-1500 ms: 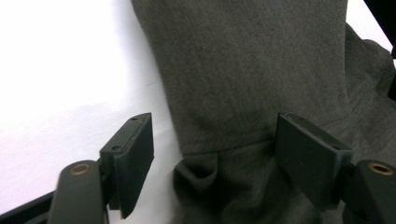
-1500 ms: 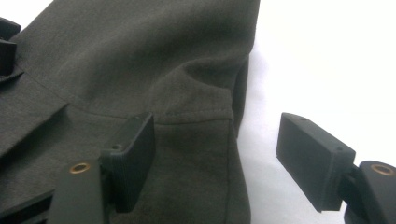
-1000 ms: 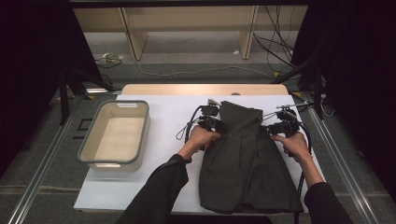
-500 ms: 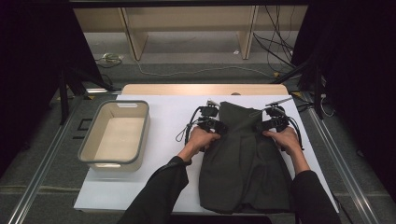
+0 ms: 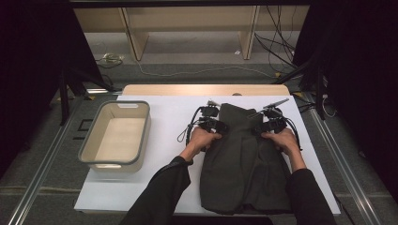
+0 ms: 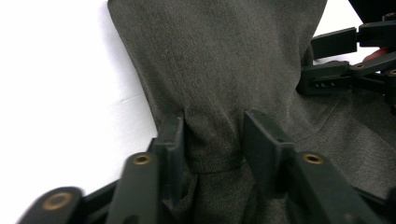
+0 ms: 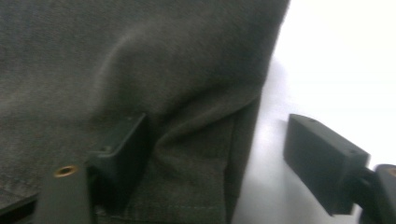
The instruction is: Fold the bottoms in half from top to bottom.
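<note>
A dark grey-green garment (image 5: 244, 164) lies flat on the white table top (image 5: 164, 117), right of the middle, its narrow end pointing to the far side and its wide end at the near edge. Both hands work at that narrow far end.

The left gripper (image 5: 215, 125) sits at the garment's left edge, near the far end. Seen along its own jaws, a bunched fold of the cloth (image 6: 215, 135) stands between them. The jaws have just been opening, and now they stand a little apart with the fold filling the gap; both inner faces appear to touch the cloth, but I cannot tell whether they press on it.

The right gripper (image 5: 272, 125) is at the garment's right edge, level with the left one. Its jaws are set wide apart and have just been closing a little. The left jaw lies against a raised fold of the cloth (image 7: 177, 140), while the right jaw stands clear over bare white table (image 7: 336, 70), well off the hem. Nothing is clamped there.

A grey-rimmed beige bin (image 5: 117, 136) sits at the left of the table, well apart from the garment.
</note>
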`<action>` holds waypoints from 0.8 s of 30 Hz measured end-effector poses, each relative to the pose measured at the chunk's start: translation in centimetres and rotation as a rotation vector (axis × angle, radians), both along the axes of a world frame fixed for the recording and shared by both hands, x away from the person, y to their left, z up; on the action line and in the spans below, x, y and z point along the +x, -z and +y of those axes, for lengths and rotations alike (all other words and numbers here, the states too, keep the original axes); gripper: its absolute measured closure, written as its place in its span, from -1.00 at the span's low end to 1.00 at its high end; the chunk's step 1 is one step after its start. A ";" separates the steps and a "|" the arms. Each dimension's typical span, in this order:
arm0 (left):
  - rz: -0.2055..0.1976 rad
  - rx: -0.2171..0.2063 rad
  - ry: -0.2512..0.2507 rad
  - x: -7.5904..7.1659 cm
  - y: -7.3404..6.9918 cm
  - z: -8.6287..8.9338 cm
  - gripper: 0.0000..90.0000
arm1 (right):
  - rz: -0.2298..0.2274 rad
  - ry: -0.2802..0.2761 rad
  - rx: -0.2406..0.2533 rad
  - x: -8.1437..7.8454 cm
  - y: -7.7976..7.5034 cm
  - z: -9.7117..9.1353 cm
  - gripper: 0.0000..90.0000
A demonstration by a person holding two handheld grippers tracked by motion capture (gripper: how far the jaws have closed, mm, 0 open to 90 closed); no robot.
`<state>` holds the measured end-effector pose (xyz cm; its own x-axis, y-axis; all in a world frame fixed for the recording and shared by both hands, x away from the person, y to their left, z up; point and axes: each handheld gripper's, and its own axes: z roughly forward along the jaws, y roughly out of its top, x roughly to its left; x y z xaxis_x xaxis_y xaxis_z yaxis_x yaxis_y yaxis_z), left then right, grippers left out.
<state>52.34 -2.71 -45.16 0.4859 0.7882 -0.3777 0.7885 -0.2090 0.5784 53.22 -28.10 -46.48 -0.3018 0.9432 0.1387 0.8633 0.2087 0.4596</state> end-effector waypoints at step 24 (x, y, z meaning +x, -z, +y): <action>-0.115 -0.039 0.014 0.0 -3.3 2.3 0.74 | -0.094 -0.069 0.083 -0.5 -4.1 1.1 0.89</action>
<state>52.33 -0.42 -41.81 0.5383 0.7671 -0.3489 0.7137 -0.1948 0.6728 52.71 -26.96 -42.42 -0.3813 0.9061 0.1834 0.8005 0.2244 0.5557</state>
